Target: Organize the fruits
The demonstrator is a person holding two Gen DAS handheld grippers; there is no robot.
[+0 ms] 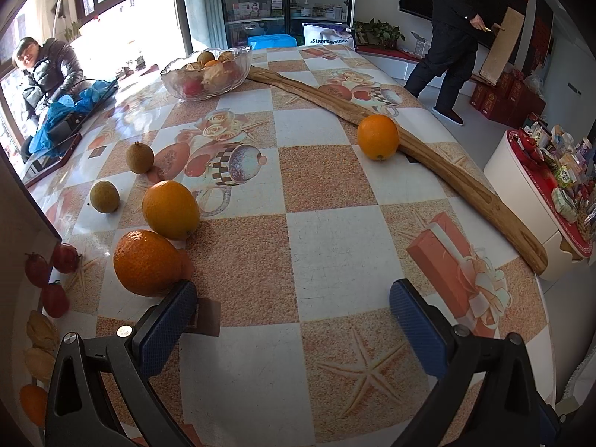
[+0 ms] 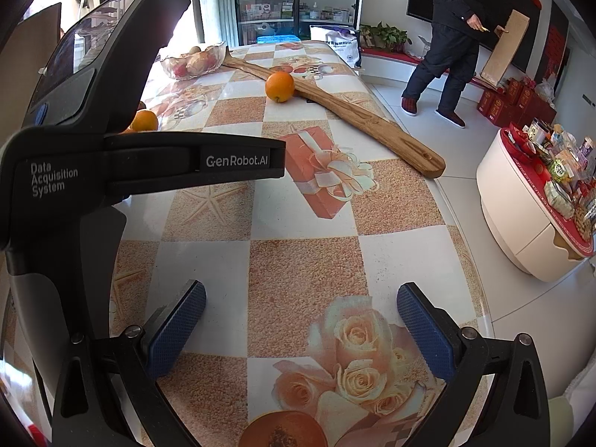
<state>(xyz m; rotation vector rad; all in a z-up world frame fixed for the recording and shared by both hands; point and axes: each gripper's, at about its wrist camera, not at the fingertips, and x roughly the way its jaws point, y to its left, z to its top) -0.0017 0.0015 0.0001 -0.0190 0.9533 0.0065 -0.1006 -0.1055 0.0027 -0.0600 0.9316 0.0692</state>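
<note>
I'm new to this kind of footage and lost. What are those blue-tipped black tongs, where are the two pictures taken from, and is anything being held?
They are two hand-held grippers a person carries, each with a camera looking along its fingers. One picture is from the left gripper, one from the right gripper; the big black shape in the right view is the left gripper's body. Both are open and empty. On the patterned table lie loose oranges, two kiwis, a long wooden board with one orange against it, and a glass fruit bowl.
</note>
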